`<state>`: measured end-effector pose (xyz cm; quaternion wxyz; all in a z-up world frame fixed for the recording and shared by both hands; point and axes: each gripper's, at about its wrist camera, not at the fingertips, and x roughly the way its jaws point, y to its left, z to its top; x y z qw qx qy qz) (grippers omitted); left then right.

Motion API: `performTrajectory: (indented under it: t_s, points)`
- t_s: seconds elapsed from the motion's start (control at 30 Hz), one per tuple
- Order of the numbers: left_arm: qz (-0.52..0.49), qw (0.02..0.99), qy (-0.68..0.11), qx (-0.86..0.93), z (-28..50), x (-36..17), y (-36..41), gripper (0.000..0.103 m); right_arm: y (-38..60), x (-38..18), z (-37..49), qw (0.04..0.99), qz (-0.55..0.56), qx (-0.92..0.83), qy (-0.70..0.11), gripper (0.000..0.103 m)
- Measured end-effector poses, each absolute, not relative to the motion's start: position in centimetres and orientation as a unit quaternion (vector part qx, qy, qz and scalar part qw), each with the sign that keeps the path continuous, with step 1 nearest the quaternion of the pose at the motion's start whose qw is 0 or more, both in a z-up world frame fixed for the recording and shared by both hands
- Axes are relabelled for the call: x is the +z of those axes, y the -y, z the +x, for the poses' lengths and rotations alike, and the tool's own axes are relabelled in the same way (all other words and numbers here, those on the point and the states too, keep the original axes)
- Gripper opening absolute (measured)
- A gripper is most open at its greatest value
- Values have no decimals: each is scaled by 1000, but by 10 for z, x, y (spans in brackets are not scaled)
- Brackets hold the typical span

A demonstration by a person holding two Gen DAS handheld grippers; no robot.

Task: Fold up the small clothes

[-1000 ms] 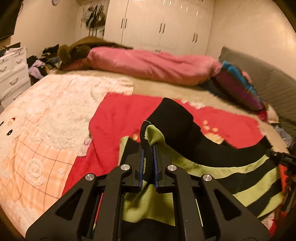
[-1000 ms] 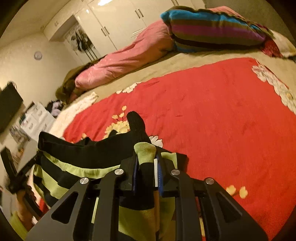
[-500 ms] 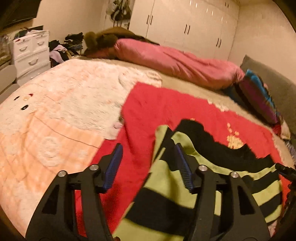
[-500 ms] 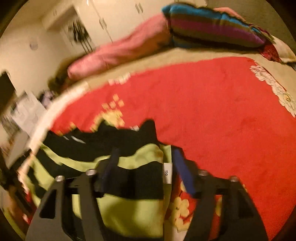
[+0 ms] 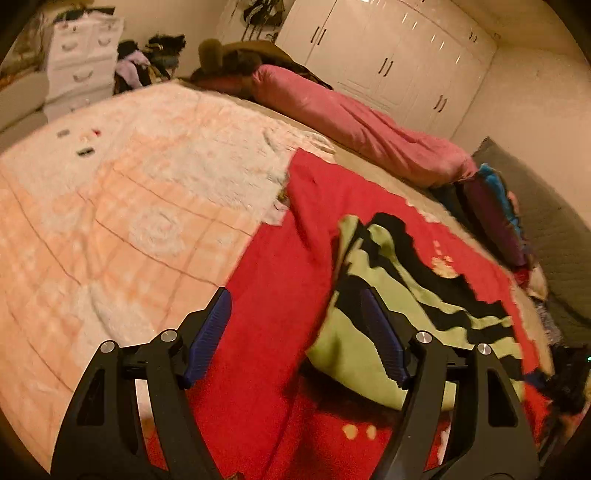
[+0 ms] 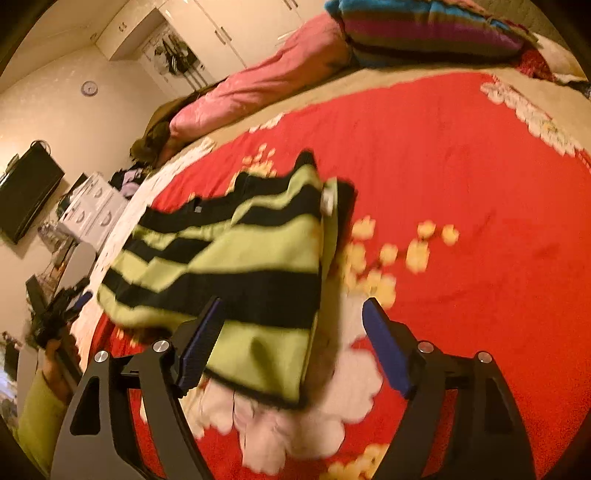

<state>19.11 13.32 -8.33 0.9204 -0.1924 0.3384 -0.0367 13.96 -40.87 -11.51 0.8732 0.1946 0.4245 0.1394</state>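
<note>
A small black and lime-green striped knit garment lies folded on the red flowered blanket on the bed; it also shows in the right wrist view. My left gripper is open and empty, above the garment's left edge. My right gripper is open and empty, above the garment's near right corner. The left gripper and hand show far left in the right wrist view.
A peach and white fluffy blanket covers the bed's left part. A pink duvet roll and a striped pillow lie at the far side. White drawers and wardrobes stand beyond.
Both grippers were shut on the garment a second ago. They opened, let it drop onto the red blanket, and pulled back and up.
</note>
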Motion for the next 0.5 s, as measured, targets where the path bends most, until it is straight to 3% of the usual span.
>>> performTrajectory:
  t_s: [0.1,0.23,0.33,0.47,0.5]
  points:
    - [-184,917,-350,-54,194,-91,-124,66,400,-121,131,870,173,149,-437,76]
    - [-152,908,-384,-72,206,-108,-103,74,392,-129,122,867,160,152,-447,76]
    - [-145,901,-401,-84,211,-118,-93,72,390,-134,121,864,163,155,-451,76]
    - [-117,907,-397,-81,213,-113,-80,4,385,-135,121,863,159,162,-452,76]
    - [-118,911,-388,-78,212,-108,-81,4,385,-134,123,862,159,165,-452,68]
